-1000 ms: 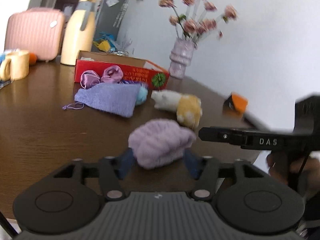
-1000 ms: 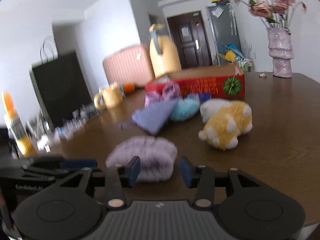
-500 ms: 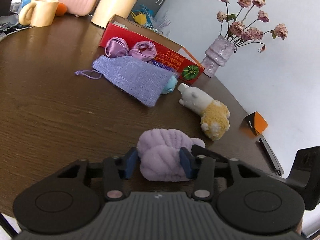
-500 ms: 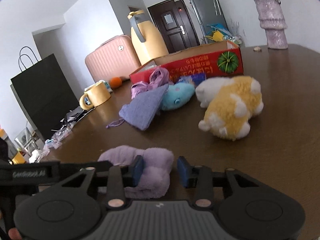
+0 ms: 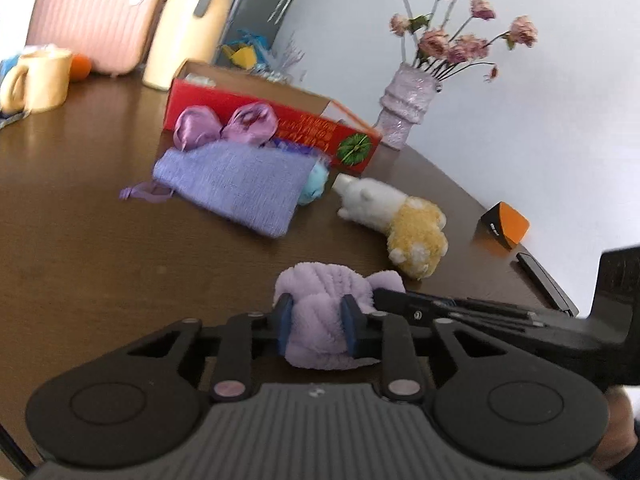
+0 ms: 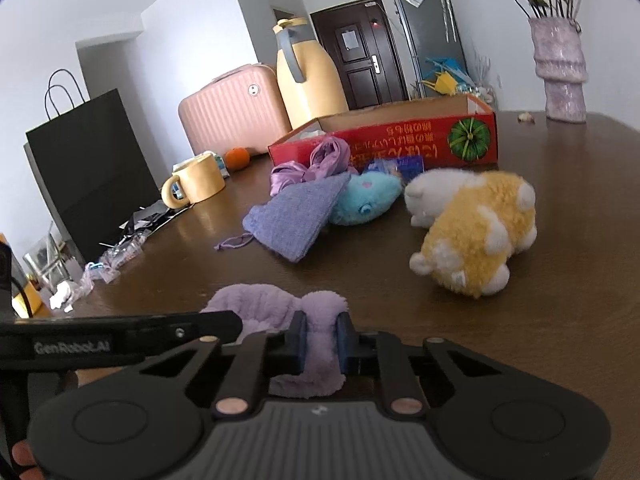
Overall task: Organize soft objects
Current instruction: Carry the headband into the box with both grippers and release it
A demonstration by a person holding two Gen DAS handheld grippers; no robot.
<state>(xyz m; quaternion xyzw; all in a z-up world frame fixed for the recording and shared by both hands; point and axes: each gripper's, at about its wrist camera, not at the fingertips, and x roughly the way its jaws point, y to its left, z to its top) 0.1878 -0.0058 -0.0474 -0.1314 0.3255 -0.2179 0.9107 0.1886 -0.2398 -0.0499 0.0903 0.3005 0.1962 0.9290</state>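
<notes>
A fluffy purple cloth [image 5: 324, 300] lies at the near edge of the brown table [image 5: 80, 240]. My left gripper [image 5: 316, 324] is shut on one end of it. My right gripper [image 6: 322, 340] is shut on the other end of the cloth [image 6: 256, 304]. Farther back lie a yellow-and-white plush [image 5: 404, 224] [image 6: 476, 232], a purple knit pouch [image 5: 236, 184] [image 6: 296, 216], a blue plush [image 6: 364, 200] and two satin pouches [image 5: 224, 124]. Behind them stands an open red box [image 5: 280, 120] [image 6: 400, 140].
A vase of flowers [image 5: 408, 108], a yellow jug [image 6: 304, 76], a yellow mug [image 6: 196, 180], an orange [image 6: 237, 158] and a pink suitcase [image 6: 228, 108] stand at the back. An orange-black block [image 5: 506, 226] and a dark flat item [image 5: 544, 284] lie at the right edge.
Both grippers have closed from open around the purple cloth to pinching it, one at each end. The cloth is bunched tighter between the pads.
</notes>
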